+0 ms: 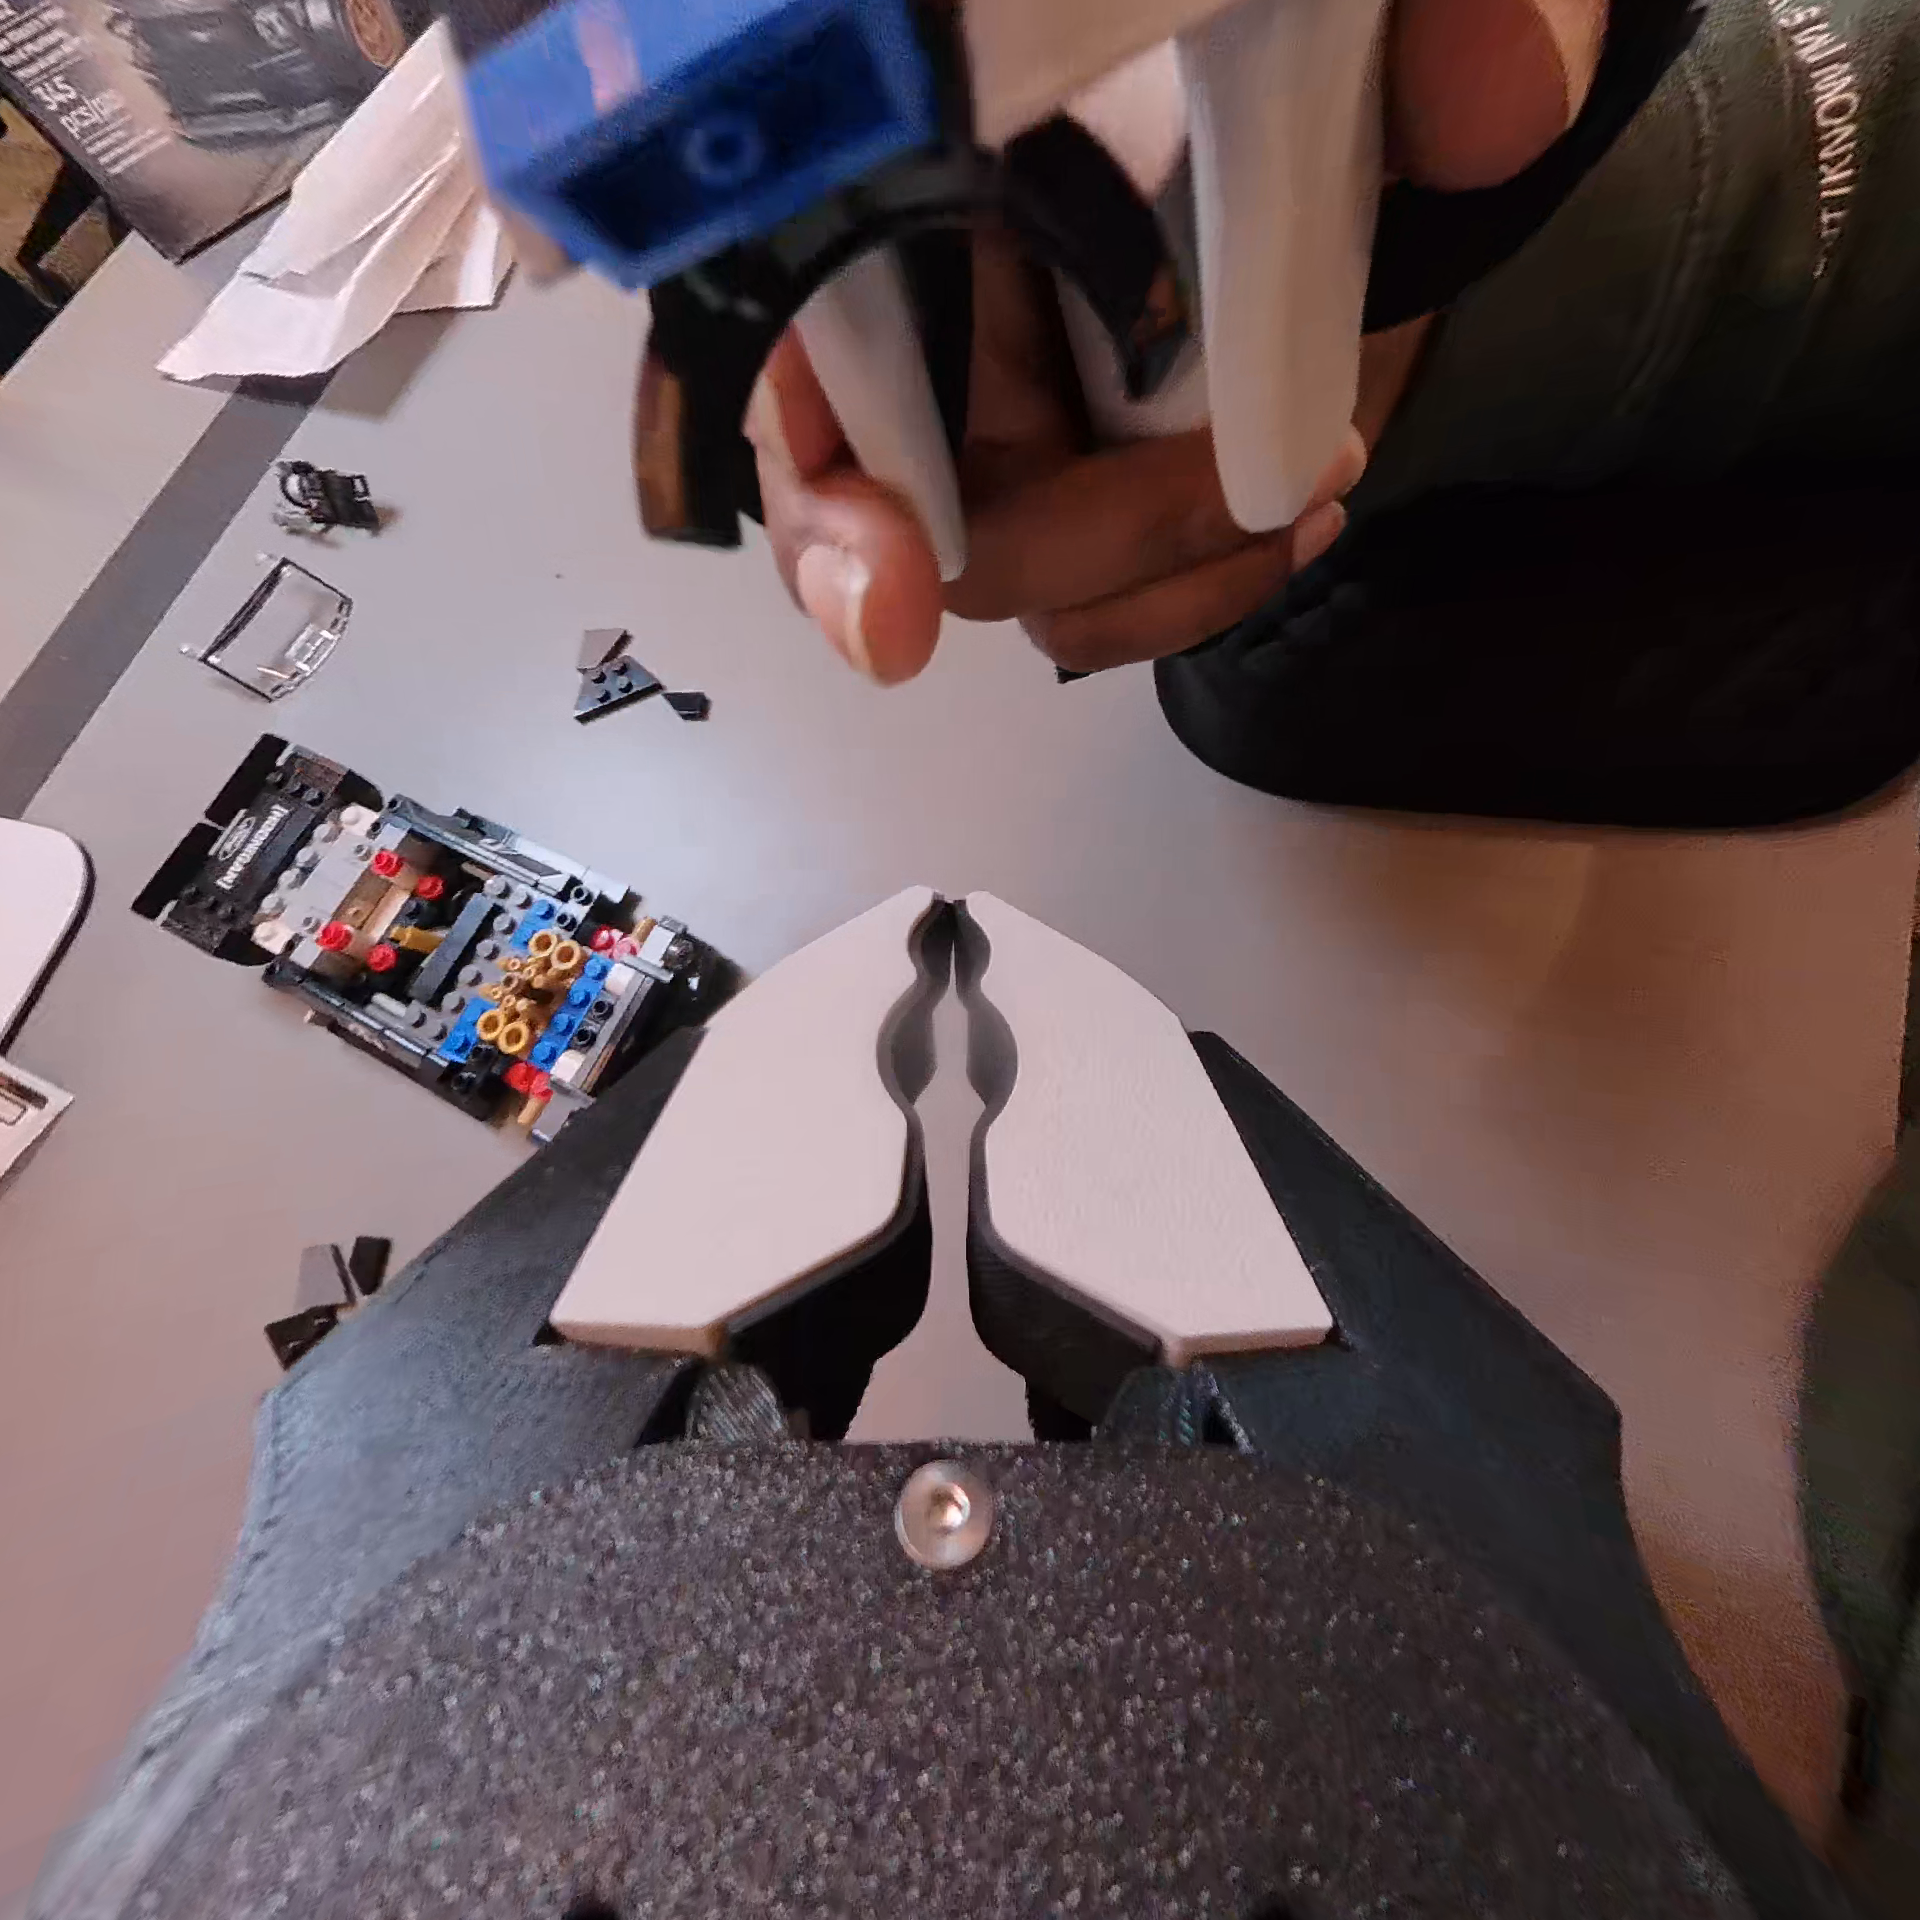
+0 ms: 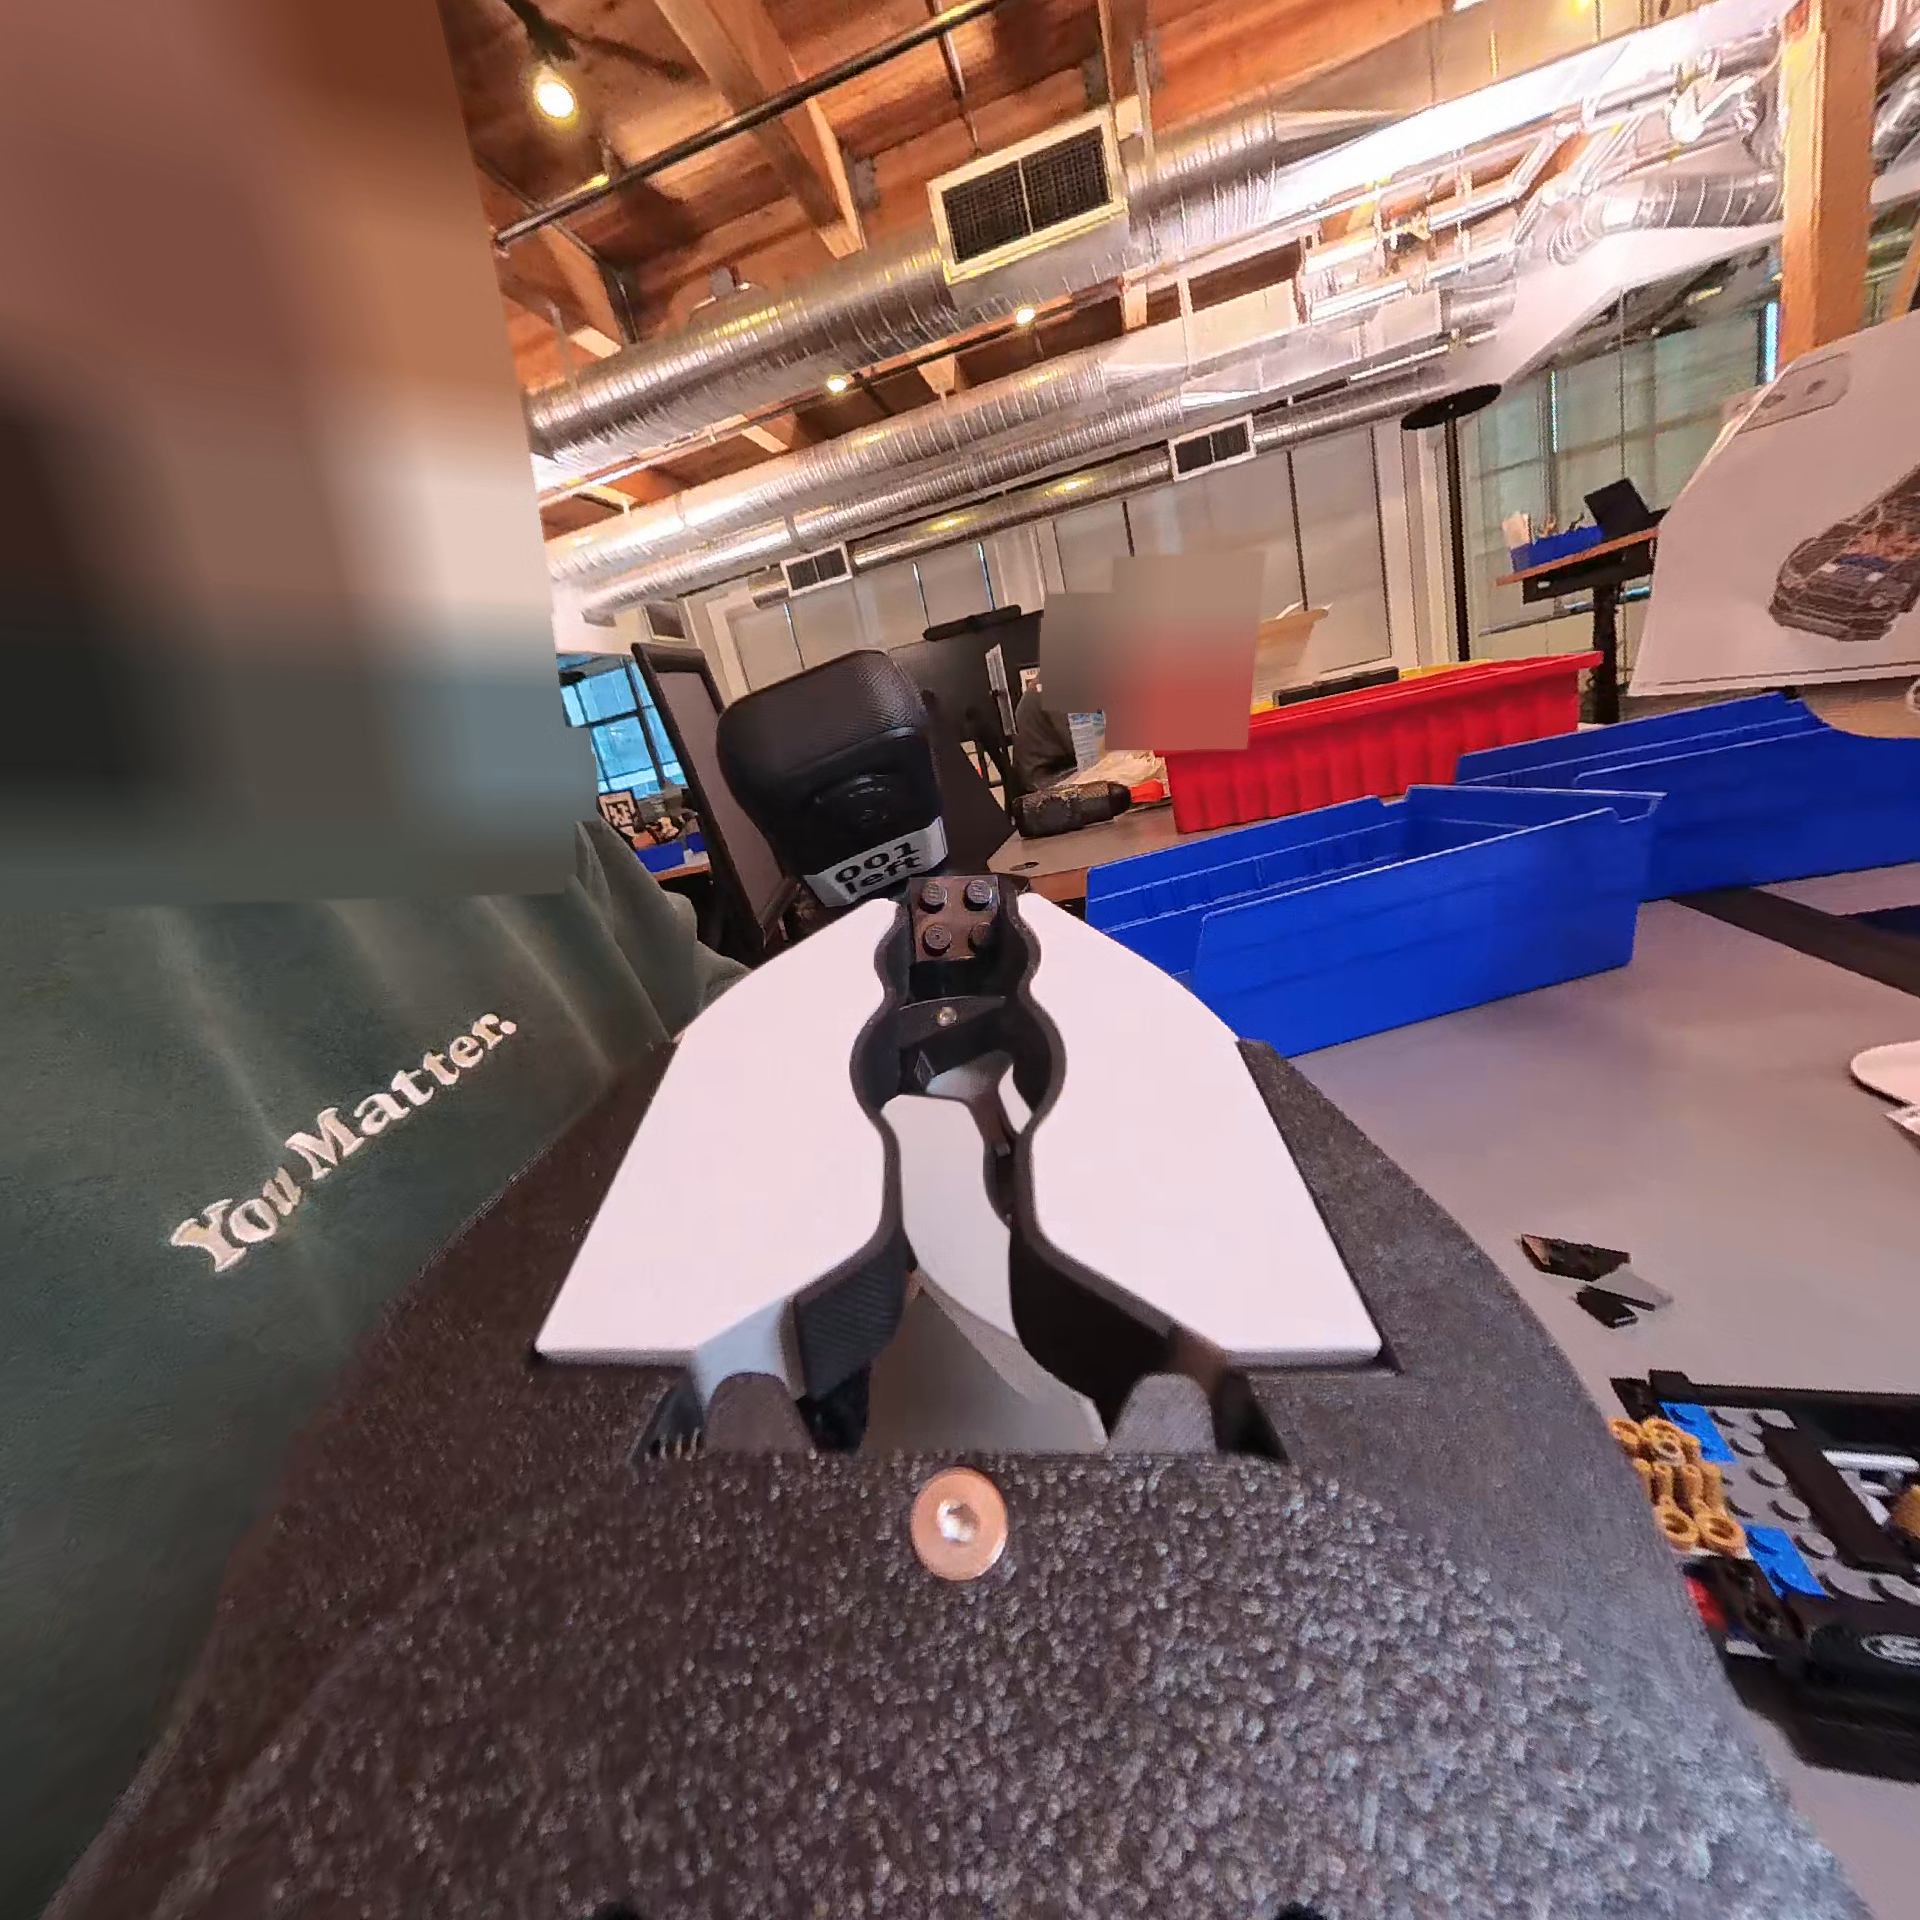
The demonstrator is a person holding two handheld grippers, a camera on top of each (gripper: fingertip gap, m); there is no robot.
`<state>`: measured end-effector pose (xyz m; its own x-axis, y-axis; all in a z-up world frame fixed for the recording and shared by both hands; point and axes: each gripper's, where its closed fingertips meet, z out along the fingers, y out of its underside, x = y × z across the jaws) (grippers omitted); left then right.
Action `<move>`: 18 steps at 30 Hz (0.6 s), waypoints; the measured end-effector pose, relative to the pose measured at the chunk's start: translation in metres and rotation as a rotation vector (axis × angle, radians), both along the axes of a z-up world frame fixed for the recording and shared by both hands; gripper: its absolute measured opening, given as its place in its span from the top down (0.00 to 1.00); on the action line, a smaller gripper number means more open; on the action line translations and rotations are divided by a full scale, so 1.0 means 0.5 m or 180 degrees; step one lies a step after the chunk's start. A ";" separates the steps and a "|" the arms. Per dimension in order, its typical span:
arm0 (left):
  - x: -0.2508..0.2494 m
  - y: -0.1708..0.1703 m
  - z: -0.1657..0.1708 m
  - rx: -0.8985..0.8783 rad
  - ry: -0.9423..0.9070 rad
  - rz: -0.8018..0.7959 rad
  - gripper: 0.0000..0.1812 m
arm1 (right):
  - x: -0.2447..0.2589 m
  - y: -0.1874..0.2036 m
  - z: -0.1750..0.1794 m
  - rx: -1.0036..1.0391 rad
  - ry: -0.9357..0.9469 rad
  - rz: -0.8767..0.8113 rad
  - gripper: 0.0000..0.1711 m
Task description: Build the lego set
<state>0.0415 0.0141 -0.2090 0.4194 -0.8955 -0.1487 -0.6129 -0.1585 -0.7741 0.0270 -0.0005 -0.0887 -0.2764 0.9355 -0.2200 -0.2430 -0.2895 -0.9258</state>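
The part-built lego car (image 1: 416, 940) lies on the grey table (image 1: 935, 748), left of my left gripper (image 1: 951, 906), which is shut and empty above the table. The car also shows at the lower right of the right wrist view (image 2: 1787, 1507). My right gripper (image 2: 956, 914) is raised off the table and shut on a small black lego piece (image 2: 954, 927) with four studs. The right gripper's blue camera mount (image 1: 696, 135) and the hand (image 1: 883, 592) holding it fill the top of the left wrist view.
Loose black pieces (image 1: 623, 681) lie beyond the car, with a clear windscreen piece (image 1: 275, 629), a small black assembly (image 1: 327, 494) and more black pieces (image 1: 327, 1288). White paper bags (image 1: 353, 239) and the set box (image 1: 156, 104) lie far left. Blue bins (image 2: 1403, 914) and an instruction booklet (image 2: 1787, 540) stand behind. There is about 11 centimeters between the tips of the two grippers. It is some 15 centimeters from my left tips to the part-built lego car (image 1: 416, 940).
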 end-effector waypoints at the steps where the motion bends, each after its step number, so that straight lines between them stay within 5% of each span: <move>1: 0.003 -0.001 -0.001 -0.0005 0.0003 -0.0003 1.00 | 0.001 -0.001 -0.001 0.0013 0.0018 0.0008 0.90; 18: 0.040 -0.001 -0.003 -0.0130 -0.0048 0.0039 1.00 | -0.003 -0.002 -0.007 0.0369 0.0094 -0.0208 0.90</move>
